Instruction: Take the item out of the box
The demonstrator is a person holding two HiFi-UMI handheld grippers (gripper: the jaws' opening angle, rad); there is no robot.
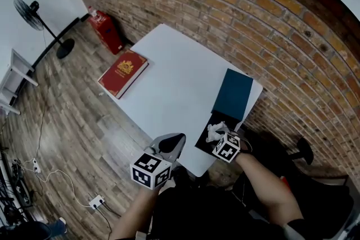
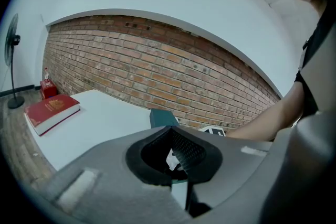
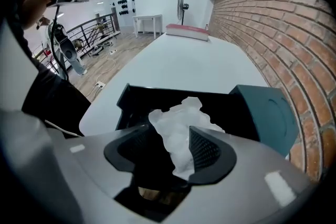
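Observation:
An open black box [image 3: 137, 102] stands at the near right corner of the white table [image 1: 174, 81], its teal lid [image 3: 269, 113] lying beside it. A crumpled white item [image 3: 176, 120] sticks up out of the box. My right gripper [image 3: 173, 147] hovers over the box with its jaws wide apart around the item, which leans against the right pad. In the head view the right gripper [image 1: 216, 135] sits right above the box [image 1: 203, 135]. My left gripper [image 1: 171, 143] hangs off the table's near edge with its jaws together and nothing in them.
A red book [image 1: 124, 71] lies on the far left part of the table. A brick wall [image 1: 270, 25] runs along the table's right side. On the wooden floor are a standing fan [image 1: 31, 13], a red object [image 1: 106, 28] and cables [image 1: 56, 174].

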